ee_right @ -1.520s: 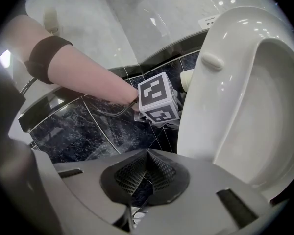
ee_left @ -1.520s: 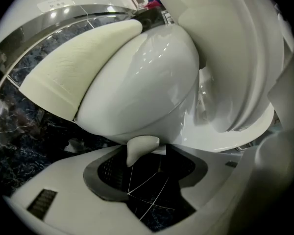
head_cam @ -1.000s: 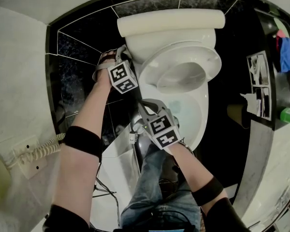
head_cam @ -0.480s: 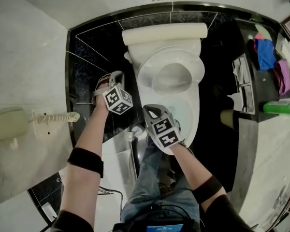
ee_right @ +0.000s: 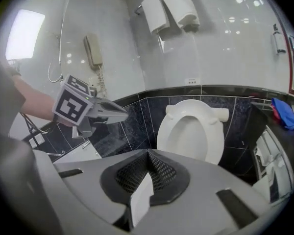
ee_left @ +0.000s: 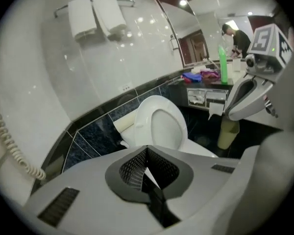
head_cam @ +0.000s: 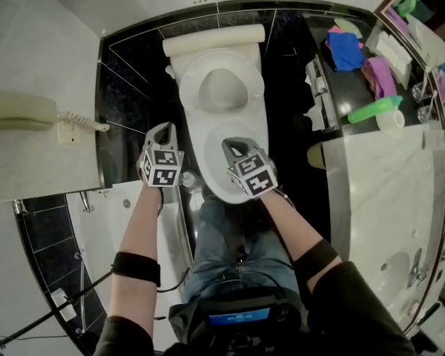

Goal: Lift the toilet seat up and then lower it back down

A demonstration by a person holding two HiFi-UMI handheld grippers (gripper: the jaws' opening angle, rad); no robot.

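The white toilet seat stands raised, leaning back against the tank, and the bowl below it is uncovered. My left gripper hangs left of the bowl, clear of the seat, its jaws shut on nothing. My right gripper hovers over the front of the bowl with its jaws together and empty. The upright seat shows ahead of the left gripper, with the right gripper beside it. In the right gripper view the seat faces the right gripper.
A wall phone with a coiled cord hangs at the left. A counter at the right carries a green bottle and cloths. A bin stands beside the toilet. Towels hang above. The person's legs are at the bowl's front.
The left gripper has drawn back from the raised seat's left edge towards the person and its jaws have shut. The head view has swung, so the toilet now looks smaller and farther.
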